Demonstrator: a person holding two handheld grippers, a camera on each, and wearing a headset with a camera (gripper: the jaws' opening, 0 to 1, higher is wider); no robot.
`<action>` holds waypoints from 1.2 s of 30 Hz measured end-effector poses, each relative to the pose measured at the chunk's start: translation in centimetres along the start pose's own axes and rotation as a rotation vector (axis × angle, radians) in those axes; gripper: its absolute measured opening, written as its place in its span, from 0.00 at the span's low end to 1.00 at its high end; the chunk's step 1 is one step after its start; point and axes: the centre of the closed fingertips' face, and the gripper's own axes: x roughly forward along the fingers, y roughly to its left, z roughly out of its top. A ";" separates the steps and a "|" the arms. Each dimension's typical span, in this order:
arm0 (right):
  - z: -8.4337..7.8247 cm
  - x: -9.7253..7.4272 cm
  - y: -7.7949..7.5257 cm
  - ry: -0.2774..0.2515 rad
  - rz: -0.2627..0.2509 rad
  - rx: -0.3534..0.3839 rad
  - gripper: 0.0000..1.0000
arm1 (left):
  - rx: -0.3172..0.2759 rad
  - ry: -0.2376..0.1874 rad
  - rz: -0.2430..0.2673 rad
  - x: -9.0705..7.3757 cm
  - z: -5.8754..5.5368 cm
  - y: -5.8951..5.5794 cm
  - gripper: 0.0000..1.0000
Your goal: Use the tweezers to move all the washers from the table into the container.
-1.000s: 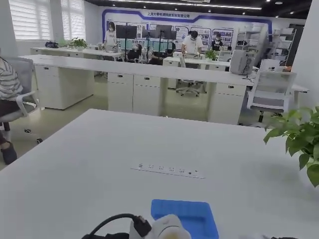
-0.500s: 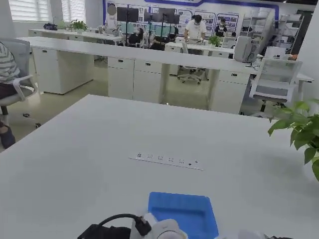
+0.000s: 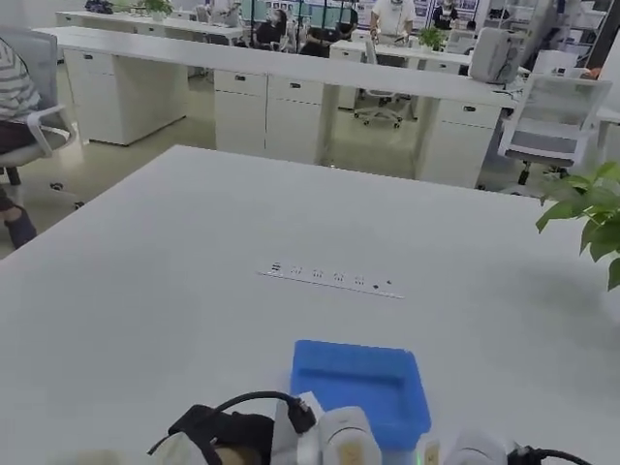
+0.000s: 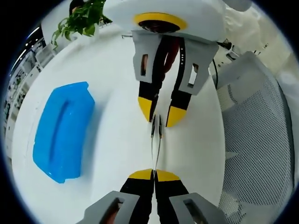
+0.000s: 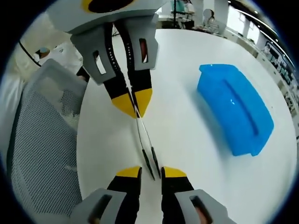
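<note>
**Two grippers on one pair of tweezers, no washer taken yet**

Held end to end between both tools, probably to settle the grip before any picking. Can see the left gripper (image 4: 154, 175) pressed closed on the joined end of the tweezers (image 4: 153, 149), at 6 o'clock of the left gripper view. Can see the right gripper (image 5: 151, 171) with jaws apart at 6 o'clock of the right gripper view. Stands on both sides of the dark prong ends, without squeezing them as far as can be judged. Seems sensible so: needs one side to hold the tool steady and the other side free to press the prongs when a washer is between them.

Can find the blue container (image 3: 360, 386) on the white table (image 3: 194, 291), at 6 o'clock of the head view, just beyond the white tops of the grippers. Appears at 9 o'clock in the left gripper view and at 2 o'clock in the right gripper view. Looks empty inside, as far as can be told. Set near the tools, likely to make the carrying short. Cannot tell from these pictures where the washers lie.

Learn from the head view the wide layout: a socket strip (image 3: 329, 279) at 12 o'clock from the container, a green plant (image 3: 591, 208) at 3 o'clock. Learn from the gripper views the grip itself, and also a mesh chair back (image 4: 261, 140) beside the table edge
</note>
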 end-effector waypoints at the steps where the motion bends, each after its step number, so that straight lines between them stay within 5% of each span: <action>1: 0.1 -0.1 0.1 -0.018 -0.003 0.021 0.15 | -0.005 0.002 -0.001 0.0 0.0 0.0 0.00; 7: -0.3 -1.2 0.8 -0.096 -0.050 0.166 0.27 | 0.008 0.048 0.010 0.6 -0.5 0.0 0.00; 18: 0.0 -6.1 1.9 -0.350 -0.207 0.493 0.43 | 0.001 0.089 0.006 1.1 -0.8 0.1 0.00; 27: -0.1 -9.1 3.3 -0.410 -0.297 0.518 0.53 | -0.033 0.098 0.014 0.9 -0.8 -0.5 0.12; 31: 0.0 -10.8 3.0 -0.483 -0.371 0.551 0.63 | -0.083 0.061 0.080 0.1 -1.1 0.2 0.28; 36: -0.6 -11.9 3.3 -0.515 -0.411 0.590 0.72 | -0.186 -0.059 0.151 -1.7 -0.8 0.6 0.41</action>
